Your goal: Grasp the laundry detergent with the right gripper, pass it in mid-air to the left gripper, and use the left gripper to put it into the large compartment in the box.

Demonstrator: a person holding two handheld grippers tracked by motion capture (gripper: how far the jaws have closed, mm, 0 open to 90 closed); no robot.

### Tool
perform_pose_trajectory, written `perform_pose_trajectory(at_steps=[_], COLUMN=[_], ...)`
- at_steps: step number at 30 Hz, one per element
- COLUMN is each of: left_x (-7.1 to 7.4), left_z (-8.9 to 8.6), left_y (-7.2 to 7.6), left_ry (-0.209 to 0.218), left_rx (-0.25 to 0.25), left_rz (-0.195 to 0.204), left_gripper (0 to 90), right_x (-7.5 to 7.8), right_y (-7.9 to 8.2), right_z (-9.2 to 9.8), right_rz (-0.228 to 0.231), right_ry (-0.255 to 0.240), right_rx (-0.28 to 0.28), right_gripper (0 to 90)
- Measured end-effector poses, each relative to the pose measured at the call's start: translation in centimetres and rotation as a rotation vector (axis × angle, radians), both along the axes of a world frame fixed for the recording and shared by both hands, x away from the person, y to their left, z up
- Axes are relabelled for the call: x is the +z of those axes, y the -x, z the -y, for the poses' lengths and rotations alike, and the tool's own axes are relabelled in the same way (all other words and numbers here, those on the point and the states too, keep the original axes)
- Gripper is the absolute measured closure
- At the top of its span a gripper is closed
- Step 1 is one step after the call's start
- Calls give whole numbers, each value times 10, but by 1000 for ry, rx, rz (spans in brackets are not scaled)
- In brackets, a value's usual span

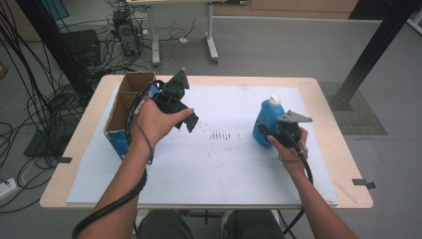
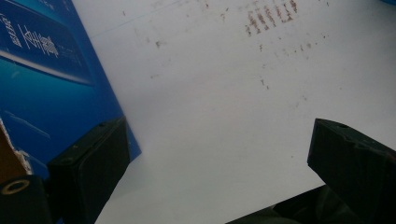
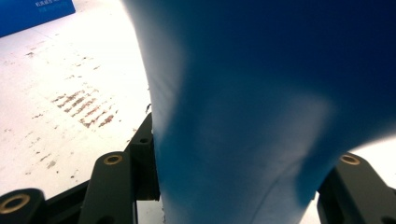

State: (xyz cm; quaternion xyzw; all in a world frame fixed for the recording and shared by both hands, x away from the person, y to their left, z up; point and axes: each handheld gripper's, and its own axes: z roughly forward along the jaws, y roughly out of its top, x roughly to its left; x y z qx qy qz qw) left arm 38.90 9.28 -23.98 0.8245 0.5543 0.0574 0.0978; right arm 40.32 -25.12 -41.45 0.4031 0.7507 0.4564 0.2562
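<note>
Two claws are at work here. The right claw [image 1: 271,133] is clamped on a blue bottle [image 1: 267,122], which stands upright on the white sheet [image 1: 224,164] well to the right of the open box [image 1: 127,107]. In the right gripper view the jaws press the bottle's lower body from both sides. The left claw [image 1: 186,117] hangs empty just right of the box, jaws spread wide over bare sheet.

Risks, as I judge them: the grip sits low, so a lift or tilt could let the top-heavy bottle swing or slip through the pads. Squeezing a soft plastic wall may also dent it and loosen the hold. If the bottle is bound for the box, it could catch the box's torn rim, or bump the left claw waiting beside it.
</note>
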Motion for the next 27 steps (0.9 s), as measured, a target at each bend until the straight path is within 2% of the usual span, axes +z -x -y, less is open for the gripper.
perform_pose_trajectory(at_steps=[27], left_x=[3], left_z=[0], left_y=[0], left_ry=[-1], left_rx=[-5], left_rz=[5], left_gripper=[64], right_x=[0], right_y=[0], right_z=[0], right_rz=[-2], right_ry=[2], right_rx=[0], right_gripper=[435])
